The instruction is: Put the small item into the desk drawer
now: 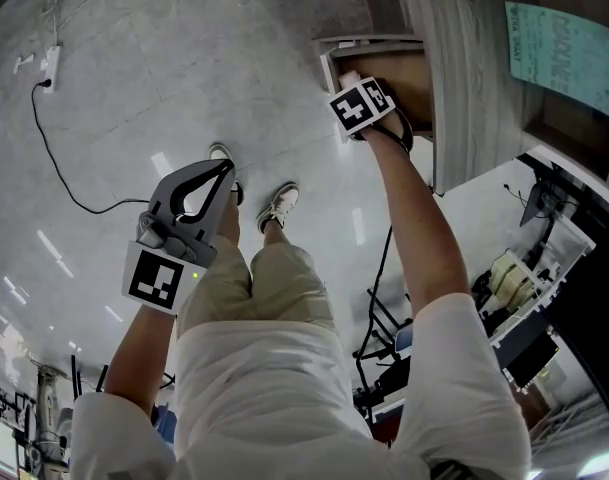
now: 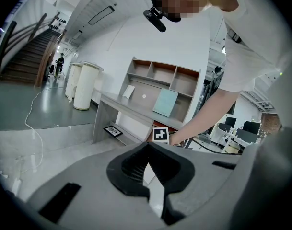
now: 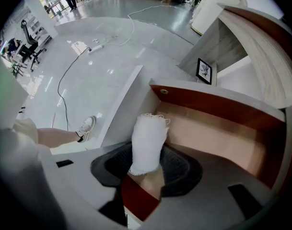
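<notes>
The small item (image 3: 148, 145) is a white, frayed roll of cloth. My right gripper (image 3: 146, 152) is shut on its lower end, and the roll sticks out past the jaws. It hangs over the open desk drawer (image 3: 217, 133), pointing steeply down at the pale wood bottom. In the head view my right gripper (image 1: 359, 90) is above the same drawer (image 1: 329, 53), with its marker cube hiding the jaws. My left gripper (image 1: 226, 168) is held low at the left, away from the desk. In the left gripper view my left gripper (image 2: 146, 144) has its tips together and holds nothing.
The grey desk (image 2: 131, 110) has a shelf unit with a teal sheet (image 1: 559, 53). A small framed picture (image 3: 204, 71) stands under the desk. A power strip (image 1: 52, 66) with a black cable lies on the shiny floor. The person's shoes (image 1: 281, 203) are close to the drawer.
</notes>
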A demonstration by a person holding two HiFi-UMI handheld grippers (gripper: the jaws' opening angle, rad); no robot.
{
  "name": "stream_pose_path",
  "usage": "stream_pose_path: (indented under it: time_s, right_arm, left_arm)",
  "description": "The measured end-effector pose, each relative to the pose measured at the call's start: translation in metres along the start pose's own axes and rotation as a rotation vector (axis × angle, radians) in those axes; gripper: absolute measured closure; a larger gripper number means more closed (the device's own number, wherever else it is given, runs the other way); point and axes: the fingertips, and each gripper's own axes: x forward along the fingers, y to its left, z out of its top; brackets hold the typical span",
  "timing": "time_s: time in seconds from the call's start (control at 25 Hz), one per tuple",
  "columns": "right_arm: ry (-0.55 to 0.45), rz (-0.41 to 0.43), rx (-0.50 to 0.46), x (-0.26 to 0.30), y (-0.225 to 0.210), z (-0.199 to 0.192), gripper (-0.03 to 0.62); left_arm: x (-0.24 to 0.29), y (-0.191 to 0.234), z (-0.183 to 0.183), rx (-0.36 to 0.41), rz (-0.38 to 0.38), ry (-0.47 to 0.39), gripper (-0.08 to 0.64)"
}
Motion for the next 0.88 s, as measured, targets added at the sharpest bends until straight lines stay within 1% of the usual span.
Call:
stream_pose_path:
  time_s: [0.16, 0.32, 0.52, 0.64, 0.88]
  right_arm:
    - [0.021, -0.018, -0.032, 0.005, 0.000, -0.003, 0.422]
    - [0.028, -0.038, -0.033, 0.005, -0.001, -0.008, 0.416]
    - [-0.017, -0.088, -0.043, -0.004, -0.004, -0.004, 0.343]
    - [-0.035, -0.107, -0.049, -0.013, -0.008, -0.003, 0.337]
    - [-0.117, -0.135, -0.053, -0.043, -0.008, 0.001, 0.321]
  left_arm:
    - [0.000, 0.003, 0.001, 0.002, 0.000, -0.004, 0.554]
    - [-0.003, 0.003, 0.000, -0.006, 0.005, 0.000, 0.554]
    - [-0.006, 0.001, 0.001, 0.001, 0.008, -0.010, 0.554]
    - [-0.006, -0.004, 0.003, 0.006, 0.007, -0.017, 0.554]
    - [-0.009, -0.020, 0.011, 0.021, 0.007, -0.042, 0.554]
